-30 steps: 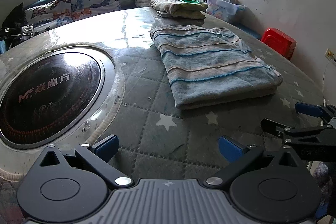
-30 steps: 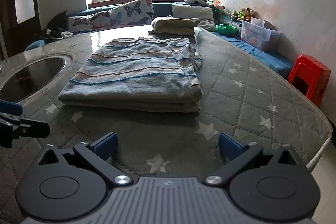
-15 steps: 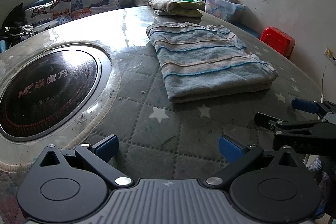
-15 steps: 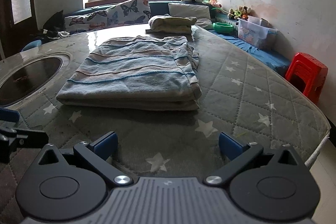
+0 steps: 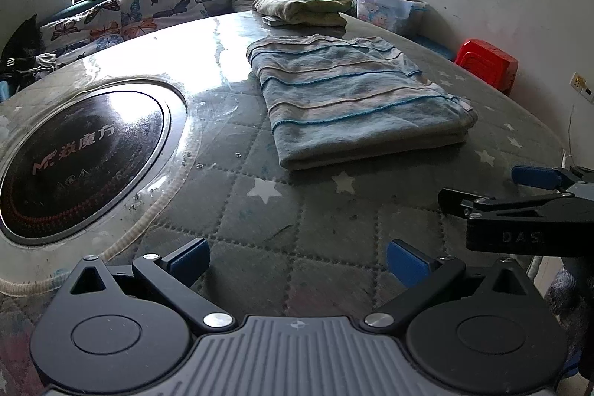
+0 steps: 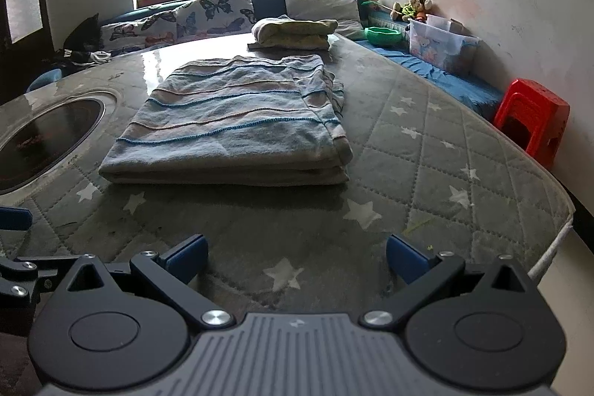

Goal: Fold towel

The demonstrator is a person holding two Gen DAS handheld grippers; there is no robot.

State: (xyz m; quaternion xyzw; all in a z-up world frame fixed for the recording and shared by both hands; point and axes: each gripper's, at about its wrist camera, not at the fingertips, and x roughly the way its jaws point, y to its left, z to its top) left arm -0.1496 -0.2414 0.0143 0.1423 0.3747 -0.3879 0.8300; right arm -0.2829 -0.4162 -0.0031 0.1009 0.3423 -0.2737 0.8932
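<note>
A grey-blue striped towel (image 5: 356, 99) (image 6: 237, 125) lies folded in a flat rectangular stack on the quilted round table (image 5: 297, 221) (image 6: 427, 151). My left gripper (image 5: 297, 260) is open and holds nothing, hovering over the table's near edge well short of the towel. Off to its right, the right gripper (image 5: 493, 186) shows from the side. In the right wrist view the right gripper (image 6: 295, 257) is open and empty too, with the towel's folded edge some way ahead. The left gripper's blue pad (image 6: 15, 218) pokes in at the left edge.
A dark round cooktop inset (image 5: 74, 162) (image 6: 48, 136) fills the table's left side. A second folded cloth (image 5: 300, 10) (image 6: 293, 32) rests at the far rim. Behind are butterfly cushions (image 5: 126, 13), a clear storage box (image 6: 438, 41), and a red stool (image 5: 486, 62) (image 6: 534, 117).
Both grippers have drawn back toward the near edge of the table, so the folded towel looks farther away. They stay open; the towel has not moved.
</note>
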